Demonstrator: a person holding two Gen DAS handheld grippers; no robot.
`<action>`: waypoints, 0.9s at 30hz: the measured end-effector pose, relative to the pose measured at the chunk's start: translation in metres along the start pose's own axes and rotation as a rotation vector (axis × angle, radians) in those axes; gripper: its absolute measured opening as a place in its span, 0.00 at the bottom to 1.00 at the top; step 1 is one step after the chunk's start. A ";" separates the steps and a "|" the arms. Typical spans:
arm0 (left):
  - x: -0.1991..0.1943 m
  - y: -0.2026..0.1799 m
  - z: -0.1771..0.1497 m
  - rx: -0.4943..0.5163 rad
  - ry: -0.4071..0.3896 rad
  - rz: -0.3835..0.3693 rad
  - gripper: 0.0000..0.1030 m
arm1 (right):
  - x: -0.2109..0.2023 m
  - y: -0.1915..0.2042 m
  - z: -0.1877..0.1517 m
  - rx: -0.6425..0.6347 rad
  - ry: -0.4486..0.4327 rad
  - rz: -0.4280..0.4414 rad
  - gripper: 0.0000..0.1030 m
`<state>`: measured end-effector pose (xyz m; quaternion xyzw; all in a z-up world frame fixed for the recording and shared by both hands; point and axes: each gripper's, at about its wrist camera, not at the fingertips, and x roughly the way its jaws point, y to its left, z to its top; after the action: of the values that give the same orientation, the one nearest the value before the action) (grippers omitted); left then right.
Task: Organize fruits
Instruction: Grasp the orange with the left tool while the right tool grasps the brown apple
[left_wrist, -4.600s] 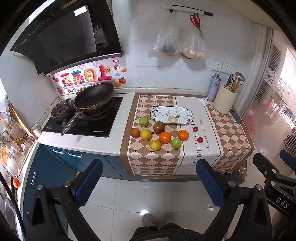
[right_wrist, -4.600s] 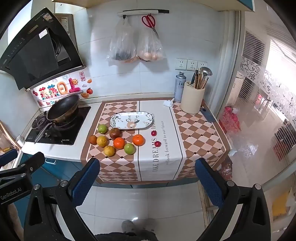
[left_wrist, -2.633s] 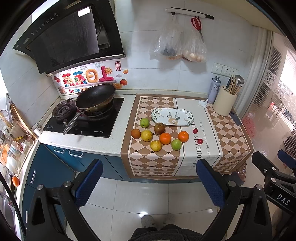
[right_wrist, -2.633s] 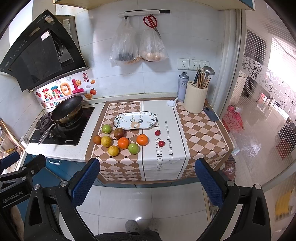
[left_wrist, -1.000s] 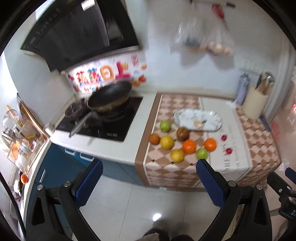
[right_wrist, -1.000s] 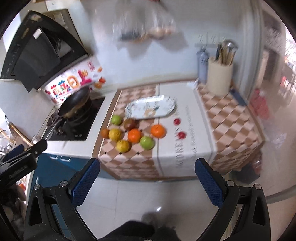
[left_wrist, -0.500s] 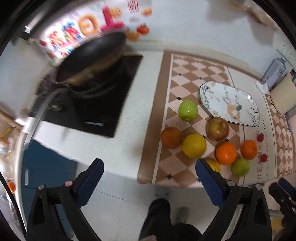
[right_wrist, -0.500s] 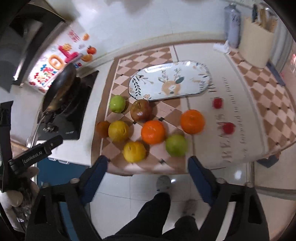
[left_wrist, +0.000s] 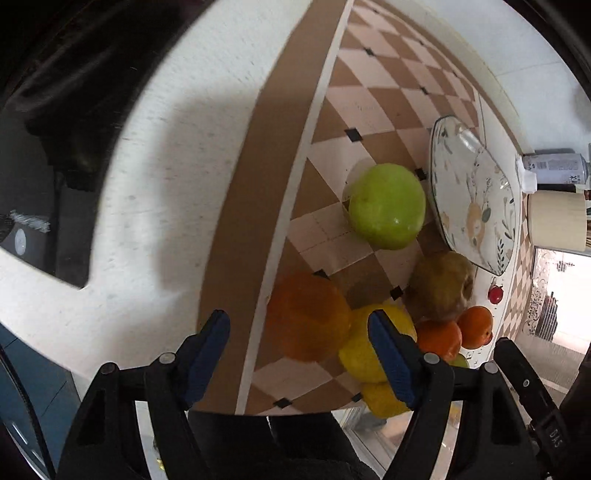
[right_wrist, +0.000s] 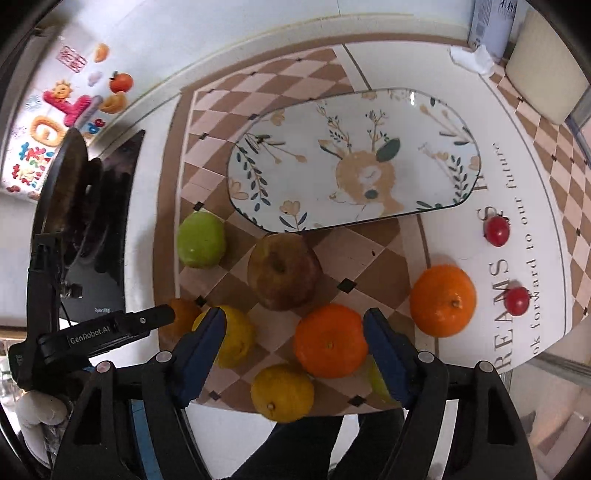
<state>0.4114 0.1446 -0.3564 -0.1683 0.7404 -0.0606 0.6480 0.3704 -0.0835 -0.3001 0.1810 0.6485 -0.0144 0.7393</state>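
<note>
- The left gripper (left_wrist: 299, 343) was closing, its jaws still apart around a dull orange fruit (left_wrist: 308, 317) at the checked cloth's (left_wrist: 373, 85) left border, no pad pressing it.
- The right gripper (right_wrist: 295, 341) was closing too, its jaws apart around a bright orange (right_wrist: 330, 341) near the cloth's front edge.
- Behind it sat a brownish apple (right_wrist: 283, 271), then the empty oval plate (right_wrist: 351, 158).
- A green apple (right_wrist: 201, 240) lay off the plate's left end.

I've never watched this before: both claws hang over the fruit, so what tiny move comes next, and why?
Probably lower the closing left gripper onto the dull orange fruit between its fingers; no pad touches it yet, and the plate is bare. The right gripper is closing too.
</note>
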 end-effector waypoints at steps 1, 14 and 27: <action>0.005 0.000 0.002 -0.004 0.015 -0.006 0.64 | 0.004 0.001 0.003 0.004 0.006 -0.004 0.77; 0.002 0.002 0.019 0.016 -0.039 0.051 0.50 | 0.054 0.011 0.035 0.013 0.067 -0.024 0.77; -0.002 -0.024 0.031 0.037 -0.053 0.070 0.50 | 0.073 0.020 0.044 -0.062 0.129 -0.015 0.65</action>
<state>0.4463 0.1269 -0.3522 -0.1319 0.7271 -0.0472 0.6721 0.4287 -0.0618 -0.3614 0.1537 0.6962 0.0117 0.7011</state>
